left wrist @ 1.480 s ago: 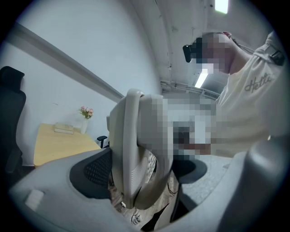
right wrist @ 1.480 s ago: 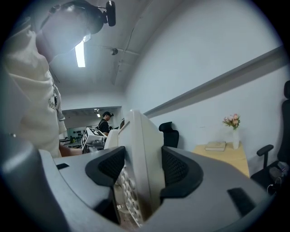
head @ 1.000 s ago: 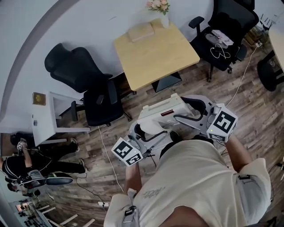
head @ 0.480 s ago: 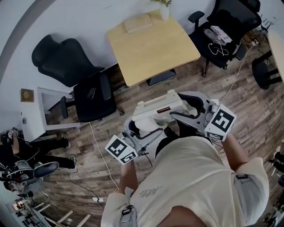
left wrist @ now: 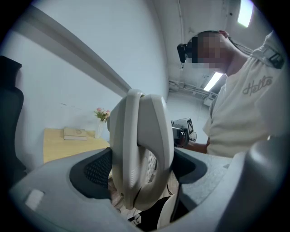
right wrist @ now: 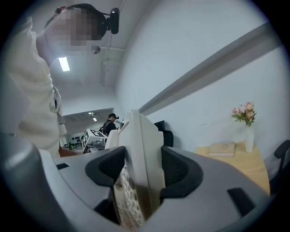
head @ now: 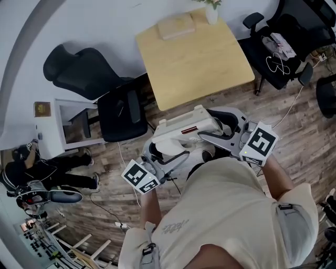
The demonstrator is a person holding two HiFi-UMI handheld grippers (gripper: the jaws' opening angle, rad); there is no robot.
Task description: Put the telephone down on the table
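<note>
The person's forearms (head: 276,178) reach up from the lower middle of the head view and angle inward toward each other. The left gripper (head: 167,153) pinches the white handset end of the telephone (head: 185,132), one pad pressed on each side. The right gripper (head: 223,130) clamps the telephone's other end, its jaws narrowly apart on the keypad body. The telephone hangs mid-frame over the wood floor (head: 294,121), just below the table (head: 194,63) in the picture and not resting on it.

Open table (head: 202,65) ahead, book (head: 177,26) and vase (head: 211,16) at far edge
</note>
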